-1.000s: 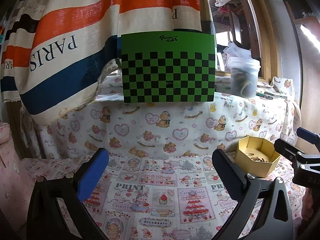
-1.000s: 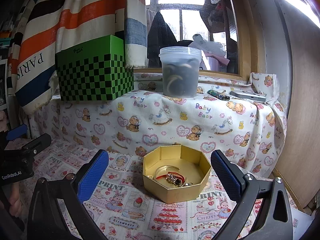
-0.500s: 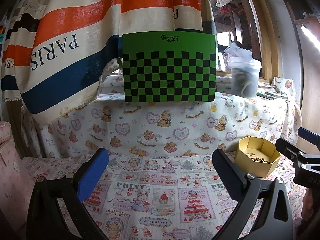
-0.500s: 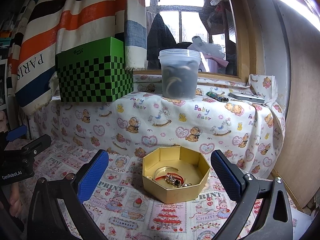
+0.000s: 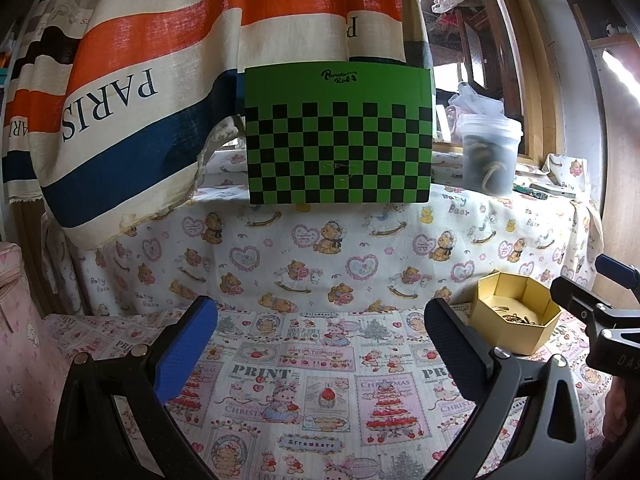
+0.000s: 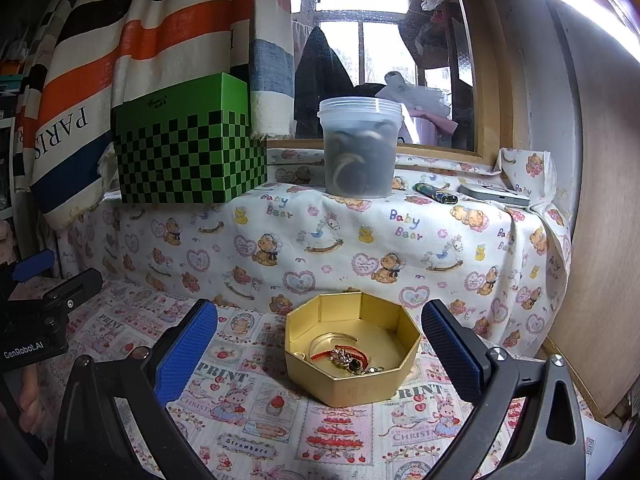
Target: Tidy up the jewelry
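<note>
A gold octagonal box [image 6: 404,364] stands open on the printed cloth, straight ahead of my right gripper [image 6: 320,354]. Inside lie a red cord bracelet, a gold bangle and small metal pieces of jewelry [image 6: 348,360]. My right gripper is open and empty, its blue pads on either side of the box but nearer the camera. My left gripper [image 5: 320,344] is open and empty over bare cloth. The box shows at its right in the left wrist view [image 5: 514,326], and the right gripper's arm [image 5: 600,312] beyond it.
A raised ledge covered in bear-print cloth [image 6: 360,240] runs behind the box. On it stand a green checkered box [image 6: 188,160], a lidded plastic tub [image 6: 360,148], a lighter [image 6: 434,194] and a flat grey device [image 6: 494,196]. A striped curtain [image 5: 160,80] hangs at left.
Both views have shifted only slightly; the right gripper has drifted a little closer to the gold box. Both grippers stay open and nothing was taken hold of.
</note>
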Demonstrator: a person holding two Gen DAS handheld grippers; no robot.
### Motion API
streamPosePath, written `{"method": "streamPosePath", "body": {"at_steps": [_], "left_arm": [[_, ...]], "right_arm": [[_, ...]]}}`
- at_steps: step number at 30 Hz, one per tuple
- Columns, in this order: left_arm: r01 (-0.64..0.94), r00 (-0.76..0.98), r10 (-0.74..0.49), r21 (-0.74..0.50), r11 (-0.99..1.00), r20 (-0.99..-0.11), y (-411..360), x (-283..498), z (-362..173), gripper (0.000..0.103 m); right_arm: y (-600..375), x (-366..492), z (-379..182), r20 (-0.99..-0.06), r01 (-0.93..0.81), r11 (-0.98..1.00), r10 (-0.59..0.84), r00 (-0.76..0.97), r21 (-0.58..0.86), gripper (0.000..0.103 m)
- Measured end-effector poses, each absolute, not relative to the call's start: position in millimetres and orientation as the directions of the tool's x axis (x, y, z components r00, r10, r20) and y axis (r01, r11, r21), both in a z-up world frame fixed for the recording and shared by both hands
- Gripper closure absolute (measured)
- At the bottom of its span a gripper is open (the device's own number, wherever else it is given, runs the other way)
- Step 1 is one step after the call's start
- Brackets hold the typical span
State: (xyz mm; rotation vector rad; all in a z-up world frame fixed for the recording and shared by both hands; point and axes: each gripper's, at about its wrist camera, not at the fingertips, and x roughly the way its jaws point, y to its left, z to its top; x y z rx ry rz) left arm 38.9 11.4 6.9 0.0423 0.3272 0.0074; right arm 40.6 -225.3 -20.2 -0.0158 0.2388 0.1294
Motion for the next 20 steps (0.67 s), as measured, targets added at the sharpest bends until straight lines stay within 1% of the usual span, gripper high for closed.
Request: {"method": "streamPosePath", "body": {"at_steps": [20], "left_arm": [[-0.004,0.944,0.019,0.047,0.999,-0.328,11.2,40.9,6.6,0.0]], "right_arm": [[-225.0,41.9,-21.7,-0.245,-0.136,0.991,0.13,0.961,-0.006,0.0]]}}
